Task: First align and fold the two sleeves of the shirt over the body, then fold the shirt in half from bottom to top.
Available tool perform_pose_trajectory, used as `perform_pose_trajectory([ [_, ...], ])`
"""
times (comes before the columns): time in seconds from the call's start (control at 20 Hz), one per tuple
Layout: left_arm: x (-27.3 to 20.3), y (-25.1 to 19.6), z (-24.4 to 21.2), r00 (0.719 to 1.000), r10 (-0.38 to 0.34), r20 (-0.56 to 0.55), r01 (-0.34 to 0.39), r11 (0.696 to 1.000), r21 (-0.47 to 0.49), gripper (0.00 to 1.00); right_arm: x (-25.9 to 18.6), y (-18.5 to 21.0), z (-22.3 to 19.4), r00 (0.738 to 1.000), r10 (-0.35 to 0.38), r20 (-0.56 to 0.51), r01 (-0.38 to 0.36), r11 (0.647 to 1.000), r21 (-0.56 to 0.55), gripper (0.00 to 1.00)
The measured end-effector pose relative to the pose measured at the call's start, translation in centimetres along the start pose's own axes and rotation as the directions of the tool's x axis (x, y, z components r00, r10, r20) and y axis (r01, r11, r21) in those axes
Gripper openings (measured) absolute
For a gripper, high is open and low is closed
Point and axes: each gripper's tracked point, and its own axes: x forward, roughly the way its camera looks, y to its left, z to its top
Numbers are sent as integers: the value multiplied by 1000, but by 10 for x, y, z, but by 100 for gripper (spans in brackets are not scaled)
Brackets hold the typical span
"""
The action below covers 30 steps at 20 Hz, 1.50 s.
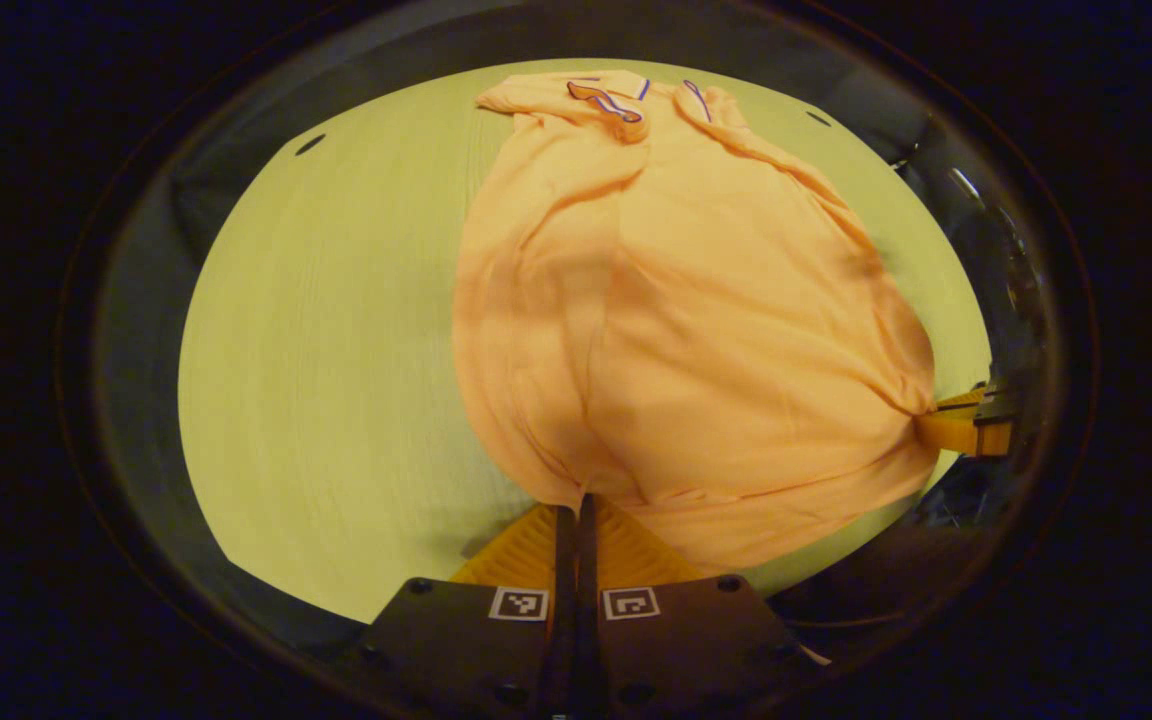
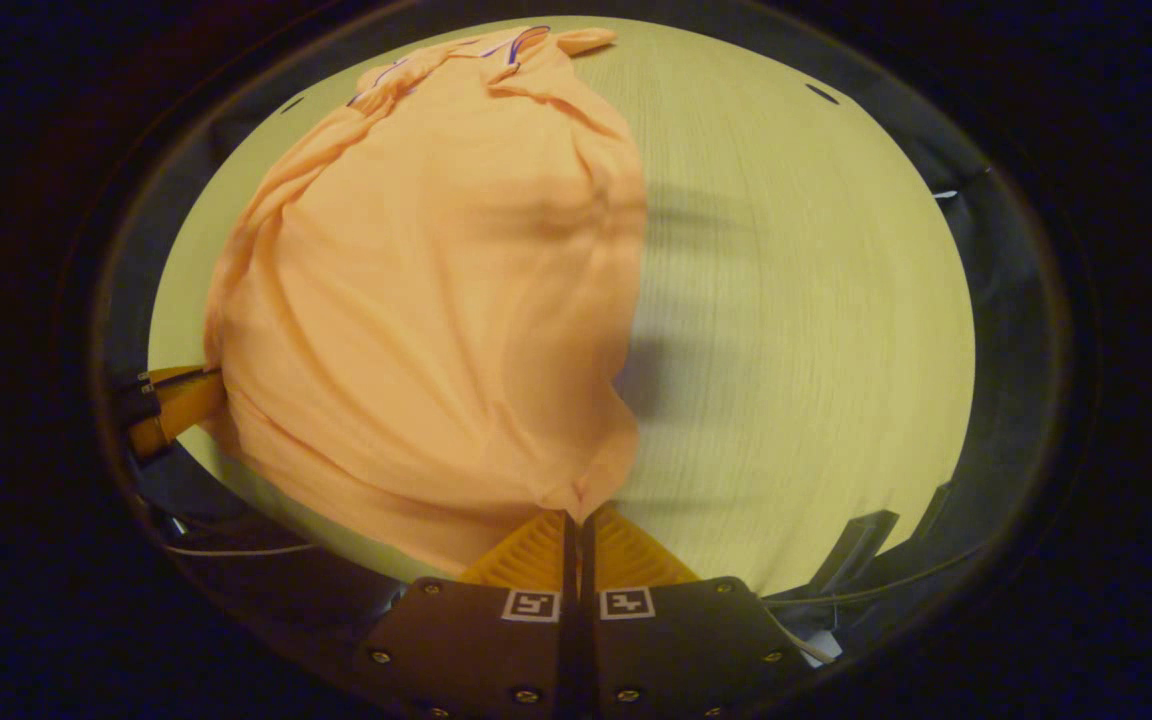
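An orange shirt [image 1: 676,320] with a blue-trimmed collar [image 1: 608,100] lies on the pale wooden table [image 1: 326,380], its collar at the far end. My left gripper [image 1: 576,505] is shut on the shirt's bottom hem at one corner. In the right gripper view my right gripper [image 2: 576,515] is shut on the hem at the other corner of the shirt [image 2: 426,300]. The hem is raised off the table between the two, and the cloth billows. The right gripper [image 1: 966,420] shows at the right edge of the left gripper view; the left gripper [image 2: 171,400] shows at the left edge of the right gripper view.
The table [image 2: 796,330] stretches bare beside the shirt on both sides. Its near edge runs just in front of both grippers. Dark booth cloth surrounds the table, and a white cable [image 2: 226,550] hangs below the near edge.
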Motion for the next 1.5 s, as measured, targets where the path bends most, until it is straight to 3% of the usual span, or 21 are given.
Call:
perform_pose_trajectory([
  [0.25, -27, 5, 43, 997, -13, 74, 17, 999, -50, 6, -25, 0, 38, 996, 23, 89, -30, 997, 77, 0],
  [0.6, -64, 17, 123, 984, -14, 178, 20, 999, -30, 6, -69, -9, 124, 973, 23, 229, -41, 996, 74, 0],
  [1.2, -105, 52, 262, 940, -14, 340, 48, 995, -91, 6, -145, -13, 291, 883, 37, 469, -89, 992, 89, 0],
  [1.5, -92, 79, 342, 916, -10, 402, 76, 986, -148, 5, -156, -14, 362, 844, 36, 535, -124, 984, 130, 0],
])
